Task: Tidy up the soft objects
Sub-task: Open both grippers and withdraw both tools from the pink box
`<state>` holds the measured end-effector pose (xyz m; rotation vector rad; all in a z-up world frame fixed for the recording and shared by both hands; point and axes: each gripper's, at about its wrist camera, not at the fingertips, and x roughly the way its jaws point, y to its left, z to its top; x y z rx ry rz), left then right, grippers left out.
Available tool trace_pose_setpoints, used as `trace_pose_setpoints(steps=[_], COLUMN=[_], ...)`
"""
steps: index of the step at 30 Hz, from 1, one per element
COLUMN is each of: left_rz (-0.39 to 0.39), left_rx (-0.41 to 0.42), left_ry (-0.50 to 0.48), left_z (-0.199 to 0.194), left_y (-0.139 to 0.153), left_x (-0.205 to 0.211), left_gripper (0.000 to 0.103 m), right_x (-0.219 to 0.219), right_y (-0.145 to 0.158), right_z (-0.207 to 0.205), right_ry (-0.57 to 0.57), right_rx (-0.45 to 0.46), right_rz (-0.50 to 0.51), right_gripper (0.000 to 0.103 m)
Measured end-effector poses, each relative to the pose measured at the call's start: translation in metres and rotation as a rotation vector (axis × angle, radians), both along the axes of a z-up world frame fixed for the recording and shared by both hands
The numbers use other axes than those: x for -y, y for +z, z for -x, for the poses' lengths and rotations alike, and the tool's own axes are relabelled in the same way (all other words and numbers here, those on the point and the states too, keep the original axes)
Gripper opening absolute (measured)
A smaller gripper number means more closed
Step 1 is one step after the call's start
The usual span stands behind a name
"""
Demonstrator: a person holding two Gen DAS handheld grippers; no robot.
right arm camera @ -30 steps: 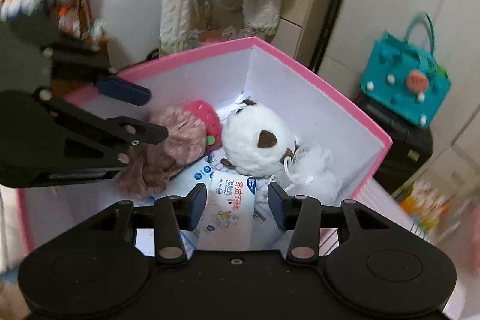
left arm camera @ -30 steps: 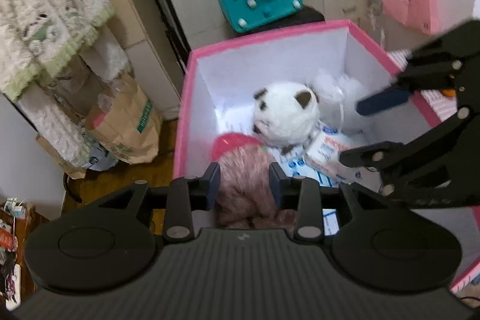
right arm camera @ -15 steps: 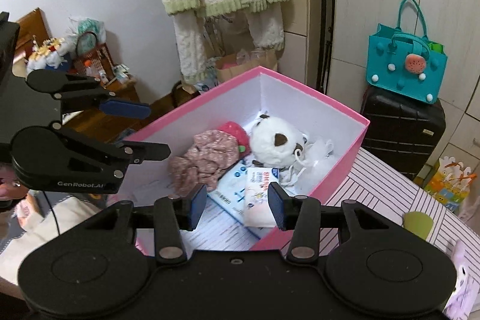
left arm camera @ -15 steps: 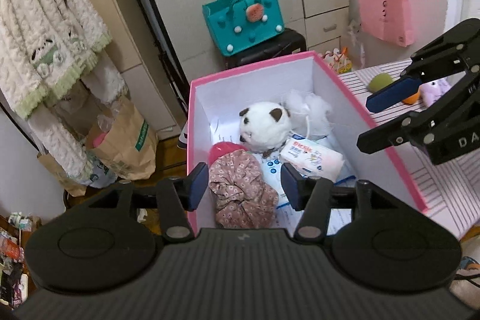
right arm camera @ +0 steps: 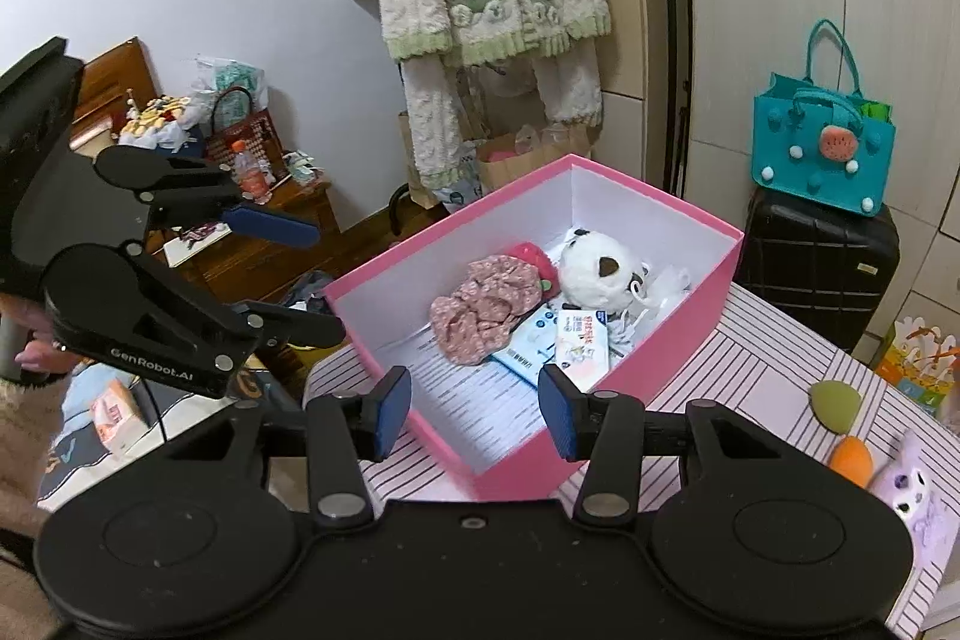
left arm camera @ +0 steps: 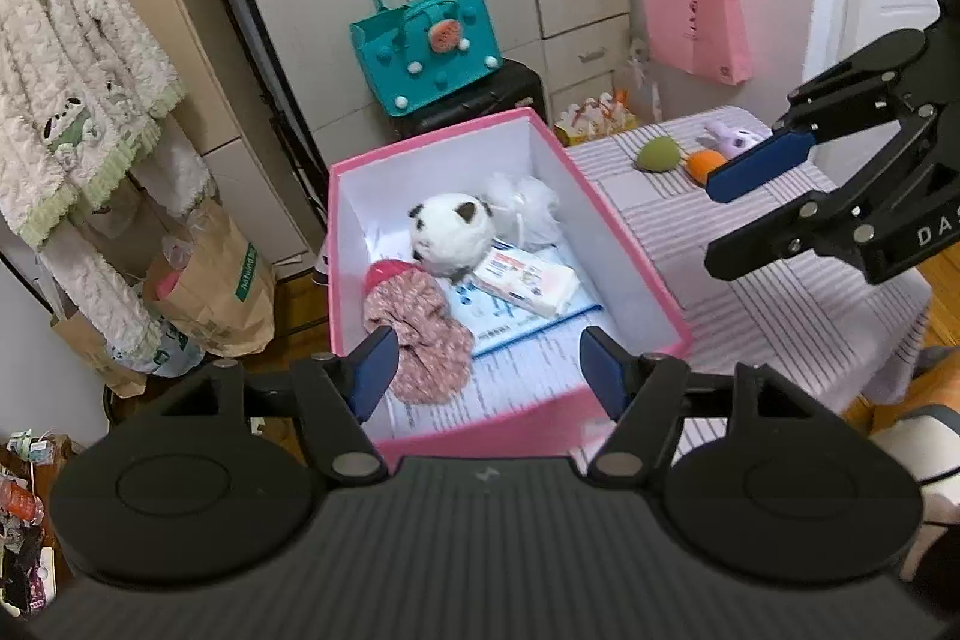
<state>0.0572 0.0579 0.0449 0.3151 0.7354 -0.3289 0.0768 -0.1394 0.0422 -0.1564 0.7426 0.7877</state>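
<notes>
- We find the left gripper above the near end of the pink box; its jaws stand well apart with nothing between them, and they have just been opening.
- We find the right gripper over the near corner of the same box; its jaws stand part open and empty, having just opened a little further.
- Each gripper shows in the other's view, held off to the side of the box, with no object between its blue pads.
- The box sits on a striped tabletop, at its left end as seen from the left wrist, open at the top, with white inner walls.
- Inside the box we note a white plush head with dark ears, at the middle, resting against a red-capped item.
- A pink floral fabric piece lies nearer the grippers, touching the red cap at its far end.
- A tissue pack lies tilted on a flat blue-and-white packet, just beside the plush head.
- A crumpled clear bag sits in the far corner, behind the plush head.
- Printed paper lines the box floor at the near end.
- Outside the box, on the tabletop, we see a green soft piece, an orange soft piece and a lilac plush, near one another and well apart from the box.
</notes>
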Motion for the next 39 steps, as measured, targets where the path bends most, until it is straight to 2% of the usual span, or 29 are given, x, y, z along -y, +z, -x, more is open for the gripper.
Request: trace_pose_setpoints(steps=[8,15,20,27,31,34,39], left_rz=[-0.009,-0.009,-0.019,-0.020,-0.012,-0.010,0.058], left_rx=[-0.031,-0.080,-0.098,-0.109,-0.122,-0.096,-0.076], left_ry=[-0.053,-0.117,-0.157,-0.196,-0.209,-0.215,-0.223], left_z=[0.029,0.050,0.060,0.063,0.058,0.054,0.043], left_y=[0.008,-0.004,-0.015,-0.032,-0.043,-0.049,-0.051], left_x=[0.013,0.027,0.041,0.056,0.064,0.074,0.091], left_gripper=[0.071,0.071,0.072,0.072,0.072,0.071,0.071], right_x=[0.017,0.037,0.055,0.088,0.103,0.114,0.131], right_y=[0.010,0.005,-0.009,-0.042,-0.055,-0.064,-0.079], right_z=[0.037,0.069,0.084,0.096,0.101,0.100,0.088], right_ry=[0.001,-0.025,-0.063,-0.137,-0.165,-0.189,-0.217], right_rx=[0.036,0.066,0.054,0.010,0.026,0.054,0.089], right_rz=[0.013,0.023,0.025,0.011,0.016,0.016,0.005], right_gripper=[0.054,0.057,0.058,0.058,0.058,0.059,0.059])
